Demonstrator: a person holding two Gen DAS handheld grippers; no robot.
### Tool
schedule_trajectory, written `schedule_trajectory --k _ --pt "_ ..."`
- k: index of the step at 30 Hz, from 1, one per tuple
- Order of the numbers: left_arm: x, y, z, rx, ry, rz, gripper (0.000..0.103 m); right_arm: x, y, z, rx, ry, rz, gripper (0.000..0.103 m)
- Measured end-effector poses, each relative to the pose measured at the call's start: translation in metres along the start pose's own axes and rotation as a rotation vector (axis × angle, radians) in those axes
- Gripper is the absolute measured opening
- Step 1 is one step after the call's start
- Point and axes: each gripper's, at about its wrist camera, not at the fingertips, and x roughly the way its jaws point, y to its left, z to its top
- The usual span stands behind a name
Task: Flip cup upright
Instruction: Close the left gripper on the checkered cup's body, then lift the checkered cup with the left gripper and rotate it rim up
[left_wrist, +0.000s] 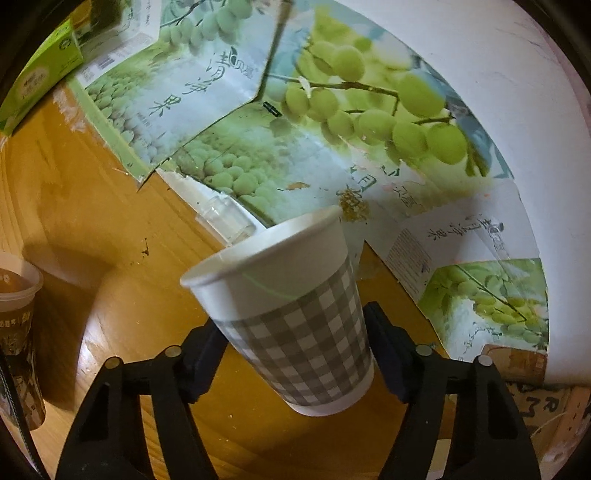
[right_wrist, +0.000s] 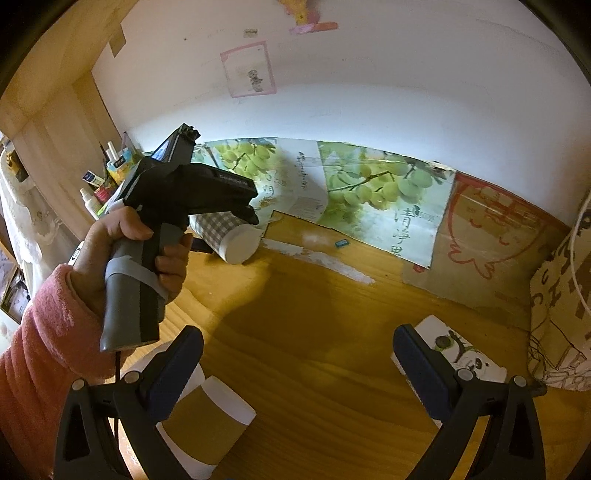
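Two hand-held grippers are in play, and only one is occupied. The left hand-held gripper (left_wrist: 295, 332) is pinched on the gingham paper cup (left_wrist: 291, 314), its blue pads (left_wrist: 384, 350) pressed against the checked band on either side of the cup wall. In the left wrist view the cup is seen tilted, rim pointing up and away from the camera, base towards it, and it appears to be carried clear of the wooden surface (left_wrist: 110, 206). From the right wrist view the same cup (right_wrist: 231, 236) is seen lying nearly sideways in the grip, its white end close to the surface, just in front of the grape-printed cardboard (right_wrist: 369, 192) propped against the wall. The grip across the mid-body is judged to be chosen so that the cup can be rotated about the wrist without crushing the rim. The flip is judged to be part-way done: the cup is neither upright nor set down. The right hand-held gripper (right_wrist: 295, 362) is held spread wide and grips nothing; it hangs low over the surface, well apart from the gingham cup, with a brown-sleeved paper cup (right_wrist: 207, 417) lying beside its left finger. A light squeeze seems advisable, since thin paper walls would be expected to buckle.
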Motion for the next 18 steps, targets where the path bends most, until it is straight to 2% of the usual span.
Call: schedule_trajectory --k 1,4,9,14,18 --pt "-0.004 -0.011 -0.007 0.001 -0.004 0.002 0.074 -0.001 0.0 0.0 0.002 -0.003 -0.002 0.103" --pt "-0.018 -0.013 -0.006 0.029 -0.012 -0.005 0.073 -0.007 0.0 0.0 0.015 -0.014 -0.005 0.103" --pt "-0.052 -0.019 -0.013 0.108 -0.021 -0.069 0.073 -0.022 0.007 -0.001 -0.003 -0.049 -0.017 0.103" --pt "-0.091 -0.009 -0.025 0.22 -0.046 -0.08 0.073 -0.04 0.014 -0.003 -0.013 -0.089 -0.034 0.103" --pt "-0.119 0.006 -0.051 0.297 -0.043 -0.077 0.073 -0.059 0.023 -0.005 -0.015 -0.119 -0.047 0.103"
